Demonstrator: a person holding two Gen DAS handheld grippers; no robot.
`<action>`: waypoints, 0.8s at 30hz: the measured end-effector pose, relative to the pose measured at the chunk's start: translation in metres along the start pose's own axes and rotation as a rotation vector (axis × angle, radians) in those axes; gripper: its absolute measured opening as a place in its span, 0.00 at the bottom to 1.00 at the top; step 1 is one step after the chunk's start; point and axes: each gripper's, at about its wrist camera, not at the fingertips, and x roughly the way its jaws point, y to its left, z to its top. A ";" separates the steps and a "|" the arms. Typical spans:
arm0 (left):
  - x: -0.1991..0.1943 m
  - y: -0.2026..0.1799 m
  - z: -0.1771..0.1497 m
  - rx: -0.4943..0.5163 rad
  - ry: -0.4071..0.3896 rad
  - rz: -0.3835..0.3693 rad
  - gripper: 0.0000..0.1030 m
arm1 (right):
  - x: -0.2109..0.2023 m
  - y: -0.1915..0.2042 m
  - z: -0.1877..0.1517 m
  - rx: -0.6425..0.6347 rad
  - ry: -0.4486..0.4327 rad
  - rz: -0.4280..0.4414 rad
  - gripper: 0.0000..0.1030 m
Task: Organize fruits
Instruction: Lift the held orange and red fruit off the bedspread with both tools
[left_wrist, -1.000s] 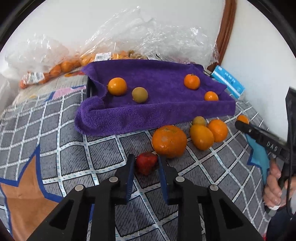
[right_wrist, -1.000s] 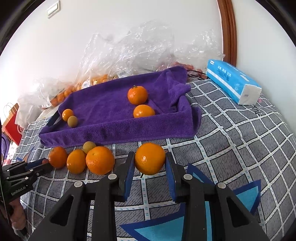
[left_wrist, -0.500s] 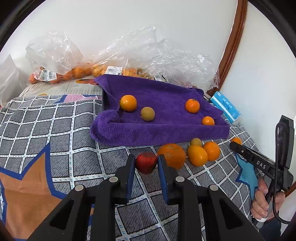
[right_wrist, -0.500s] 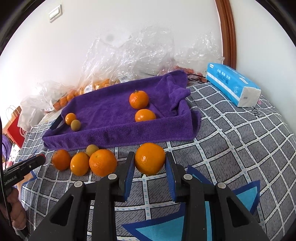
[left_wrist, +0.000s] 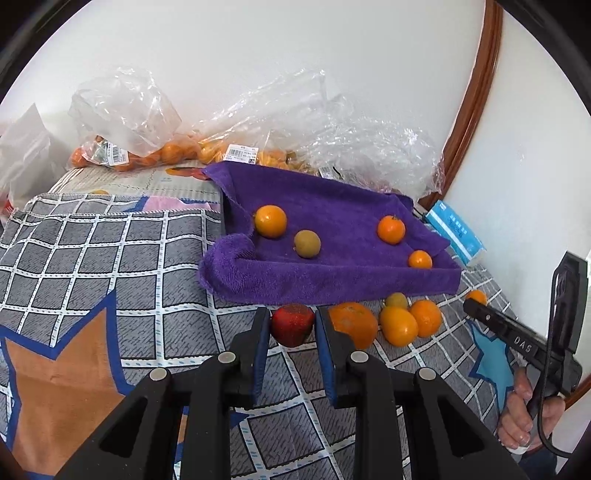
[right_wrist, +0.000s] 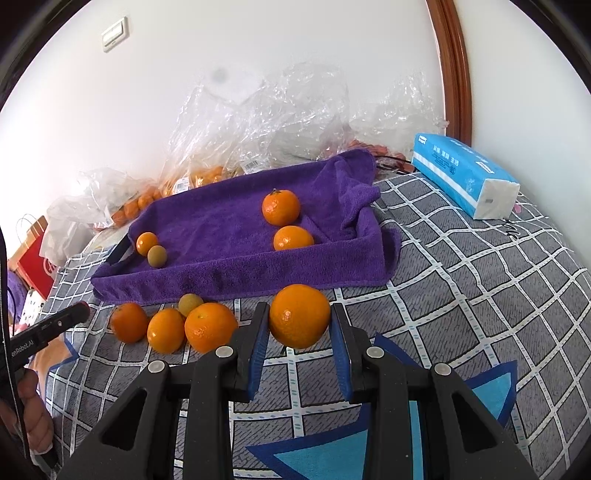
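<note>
My left gripper (left_wrist: 291, 325) is shut on a red strawberry (left_wrist: 292, 324) and holds it above the patterned cloth, just in front of the purple towel-lined tray (left_wrist: 332, 280). My right gripper (right_wrist: 299, 321) is shut on a large orange (right_wrist: 299, 315), also in front of the tray (right_wrist: 240, 269). The tray holds three oranges and a small greenish-brown fruit (left_wrist: 307, 243). Several loose oranges (left_wrist: 400, 325) lie on the cloth in front of the tray, also in the right wrist view (right_wrist: 166, 330).
Clear plastic bags with oranges (left_wrist: 147, 155) lie behind the tray against the wall. A blue tissue pack (right_wrist: 461, 173) lies at the right. A red bag (right_wrist: 35, 254) stands at the far left. A grey checked cloth (left_wrist: 92, 258) covers the surface.
My left gripper has lifted the strawberry off the cloth and drawn up and back. My right gripper has risen slightly with the orange still in it.
</note>
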 end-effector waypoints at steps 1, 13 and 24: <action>-0.001 0.001 0.000 -0.007 -0.003 0.000 0.23 | 0.000 0.000 0.000 0.001 0.001 -0.003 0.31; -0.012 0.003 0.003 -0.031 -0.059 0.002 0.23 | -0.003 0.000 0.000 0.011 -0.012 0.008 0.31; -0.018 0.008 0.005 -0.059 -0.084 -0.004 0.23 | -0.004 0.000 0.001 0.020 -0.013 0.013 0.31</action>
